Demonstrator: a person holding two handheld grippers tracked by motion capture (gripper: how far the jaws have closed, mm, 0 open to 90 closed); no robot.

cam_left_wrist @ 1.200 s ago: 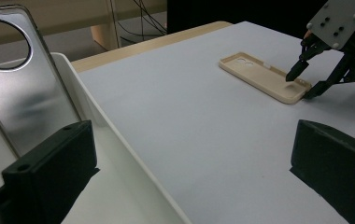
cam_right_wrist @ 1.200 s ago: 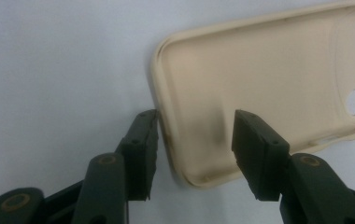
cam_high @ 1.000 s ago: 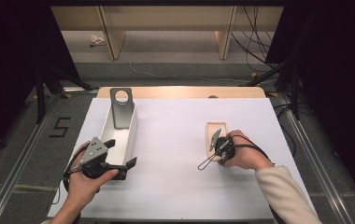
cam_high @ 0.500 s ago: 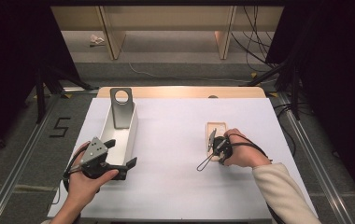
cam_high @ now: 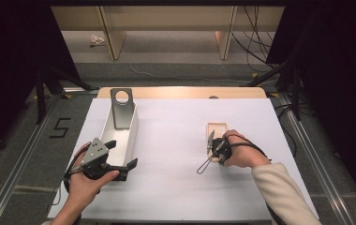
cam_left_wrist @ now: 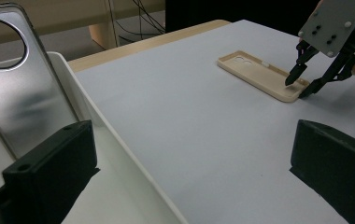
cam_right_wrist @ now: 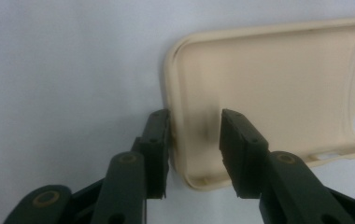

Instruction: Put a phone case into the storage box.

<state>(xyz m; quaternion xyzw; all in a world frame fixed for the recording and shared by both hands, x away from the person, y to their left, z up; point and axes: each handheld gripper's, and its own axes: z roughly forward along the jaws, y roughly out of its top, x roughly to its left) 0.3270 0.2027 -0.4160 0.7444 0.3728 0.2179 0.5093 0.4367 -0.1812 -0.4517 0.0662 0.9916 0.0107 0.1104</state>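
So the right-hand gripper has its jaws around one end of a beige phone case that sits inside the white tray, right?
Not quite. The right gripper does straddle the end wall of the beige phone case, its jaws having just been closing, but the case lies flat on the white table, apart from the white tray. The high view shows this.

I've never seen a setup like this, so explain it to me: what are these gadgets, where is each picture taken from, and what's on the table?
A person holds a two-jaw gripper in each hand. One picture looks down from above; the other two come from cameras riding on each gripper.

On the white table lie a beige phone case and a white tray with a silver phone leaning inside.

The left gripper stands open at the tray's near end. The right gripper straddles the case's end wall, one jaw outside, one inside; its jaws have just been closing, and a gap remains at the inner jaw.
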